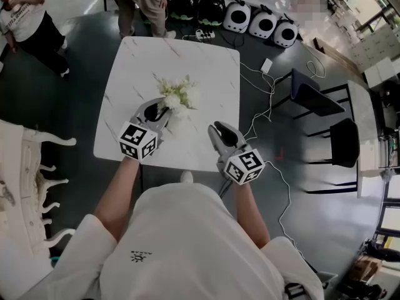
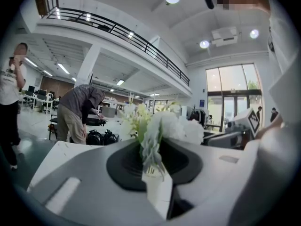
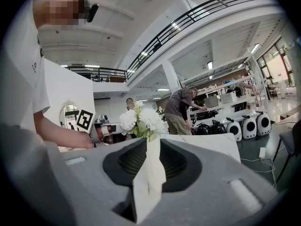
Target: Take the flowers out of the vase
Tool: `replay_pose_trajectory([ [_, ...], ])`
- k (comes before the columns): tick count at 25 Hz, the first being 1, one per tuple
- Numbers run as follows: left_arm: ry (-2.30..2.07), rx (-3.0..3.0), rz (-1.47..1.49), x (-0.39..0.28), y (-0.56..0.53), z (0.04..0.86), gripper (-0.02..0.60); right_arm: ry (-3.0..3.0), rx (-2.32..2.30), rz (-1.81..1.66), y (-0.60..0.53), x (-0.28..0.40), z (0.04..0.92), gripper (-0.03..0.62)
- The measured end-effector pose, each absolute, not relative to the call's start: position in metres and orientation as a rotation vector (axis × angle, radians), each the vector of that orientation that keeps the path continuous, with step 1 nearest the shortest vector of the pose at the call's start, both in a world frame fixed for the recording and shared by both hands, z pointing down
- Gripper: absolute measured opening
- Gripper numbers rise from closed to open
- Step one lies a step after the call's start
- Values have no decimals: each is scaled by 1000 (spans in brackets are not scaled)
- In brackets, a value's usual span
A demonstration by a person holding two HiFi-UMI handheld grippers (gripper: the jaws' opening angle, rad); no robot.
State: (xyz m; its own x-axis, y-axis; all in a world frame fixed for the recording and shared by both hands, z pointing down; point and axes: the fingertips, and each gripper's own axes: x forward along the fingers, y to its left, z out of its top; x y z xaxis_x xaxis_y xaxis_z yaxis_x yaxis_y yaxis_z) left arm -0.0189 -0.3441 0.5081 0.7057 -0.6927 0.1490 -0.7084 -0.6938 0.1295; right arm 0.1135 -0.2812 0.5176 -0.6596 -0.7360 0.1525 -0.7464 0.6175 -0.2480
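Nearest us the right gripper [image 1: 214, 129] hangs clenched on nothing, just beside the vase [image 1: 177, 125]. The left gripper [image 2: 153, 171] has its jaws pinched on a pale sprig of the flowers [image 1: 178, 95], which stand in that vase mid-table. We judge the bunch light, soft and easily crushed, so we would take it low on the stems and lift straight up, minding that the vase may tip. The table [image 1: 206, 61] is bare around the vase, its edges well apart from it, and above the blooms we see open room.

Left claw [image 1: 164, 109] — seemingly — on flowers [image 1: 179, 94]
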Motion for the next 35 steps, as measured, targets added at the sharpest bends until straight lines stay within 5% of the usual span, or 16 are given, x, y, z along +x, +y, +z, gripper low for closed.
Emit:
replay_pose_trajectory([
  [35,-1178,2806,-138,-25,-346,405,54,-2835,1296,419,-279,113,502,86],
])
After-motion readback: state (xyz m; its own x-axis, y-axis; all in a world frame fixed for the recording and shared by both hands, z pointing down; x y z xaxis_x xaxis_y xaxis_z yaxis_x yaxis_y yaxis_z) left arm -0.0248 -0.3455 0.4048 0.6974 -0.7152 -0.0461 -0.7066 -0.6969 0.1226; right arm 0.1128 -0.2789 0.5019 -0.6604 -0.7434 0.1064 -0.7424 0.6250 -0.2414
